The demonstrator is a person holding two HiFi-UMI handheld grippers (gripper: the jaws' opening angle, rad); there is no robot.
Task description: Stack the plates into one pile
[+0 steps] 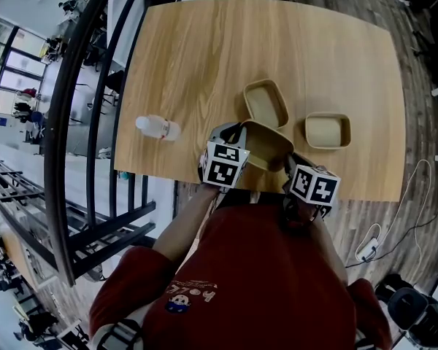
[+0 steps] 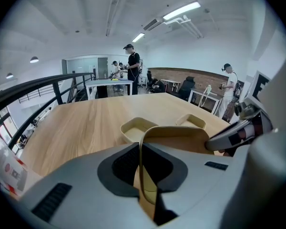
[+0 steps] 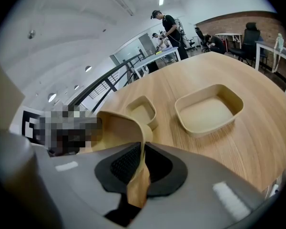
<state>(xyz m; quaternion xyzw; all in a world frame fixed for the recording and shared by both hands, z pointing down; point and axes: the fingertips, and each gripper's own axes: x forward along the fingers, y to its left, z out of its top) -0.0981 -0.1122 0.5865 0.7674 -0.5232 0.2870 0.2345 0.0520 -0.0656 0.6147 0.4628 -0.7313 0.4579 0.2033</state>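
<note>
2 hand-held grippers pinch 1 plate; 2 plates lie on table.

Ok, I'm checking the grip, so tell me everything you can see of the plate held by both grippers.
The plate is a tan, rounded-rectangle dish with a raised wall, looking like pressed fibre. It is empty, tilted, and seems lifted over the near edge of the table. The left gripper pinches its wall on one side, the right gripper on the opposite side; the wall bows at both grips. Nothing else touches it.
</note>
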